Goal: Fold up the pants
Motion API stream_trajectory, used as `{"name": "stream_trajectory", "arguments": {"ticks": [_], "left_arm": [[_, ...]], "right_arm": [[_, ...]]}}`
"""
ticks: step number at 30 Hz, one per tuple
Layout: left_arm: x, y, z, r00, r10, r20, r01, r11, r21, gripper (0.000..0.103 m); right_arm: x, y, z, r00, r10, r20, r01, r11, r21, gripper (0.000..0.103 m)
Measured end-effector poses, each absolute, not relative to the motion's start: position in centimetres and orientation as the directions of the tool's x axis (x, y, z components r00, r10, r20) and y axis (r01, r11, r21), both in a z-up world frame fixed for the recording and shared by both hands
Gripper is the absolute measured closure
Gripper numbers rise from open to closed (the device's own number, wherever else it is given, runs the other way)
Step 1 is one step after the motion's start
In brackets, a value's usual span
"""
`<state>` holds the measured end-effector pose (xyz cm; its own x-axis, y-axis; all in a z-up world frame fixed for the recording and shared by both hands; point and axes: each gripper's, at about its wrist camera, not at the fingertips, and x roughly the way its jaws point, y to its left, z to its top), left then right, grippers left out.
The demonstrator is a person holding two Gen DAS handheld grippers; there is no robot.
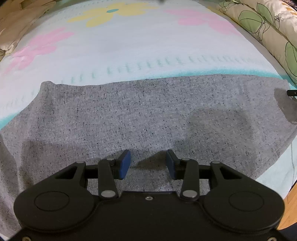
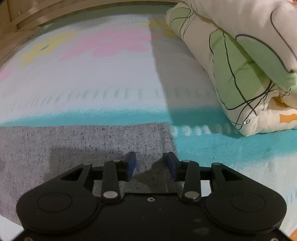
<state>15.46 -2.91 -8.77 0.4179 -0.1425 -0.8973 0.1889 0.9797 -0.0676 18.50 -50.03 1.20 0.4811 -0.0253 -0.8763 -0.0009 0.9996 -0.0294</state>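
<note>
The grey speckled pants lie flat across a flowered blanket on the bed. My left gripper is open and empty, hovering just above the middle of the grey fabric. In the right wrist view the pants fill the lower left, with their right edge running down the middle. My right gripper is open and empty, just above that right edge. A dark bit of the right gripper shows at the right edge of the left wrist view.
A rolled quilt with green leaf print lies along the right side of the bed, also in the left wrist view. A wooden bed frame runs along the far left. Wood floor shows at the lower right.
</note>
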Motion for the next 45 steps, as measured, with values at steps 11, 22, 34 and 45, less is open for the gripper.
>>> {"name": "stream_trajectory", "arguments": {"ticks": [11, 22, 34, 45], "left_arm": [[15.8, -5.2, -8.3, 0.436, -0.172, -0.884, 0.202, 0.975, -0.09, 0.054], [15.3, -10.0, -7.9, 0.455, -0.232, -0.86, 0.317, 0.944, -0.087, 0.054], [15.3, -10.6, -8.9, 0.436, -0.219, -0.873, 0.3, 0.95, -0.088, 0.052], [15.6, -12.5, -8.9, 0.422, -0.163, -0.892, 0.215, 0.974, -0.076, 0.048]], "right_arm": [[16.8, -45.2, 1.9, 0.521, -0.139, -0.842, -0.147, 0.957, -0.249, 0.098], [17.3, -48.1, 3.3, 0.519, -0.111, -0.847, 0.038, 0.994, -0.106, 0.067], [13.3, -55.2, 2.4, 0.499, 0.072, -0.864, 0.132, 0.979, 0.157, 0.06], [16.6, -56.3, 0.0, 0.538, 0.244, -0.807, 0.09, 0.935, 0.343, 0.052]]}}
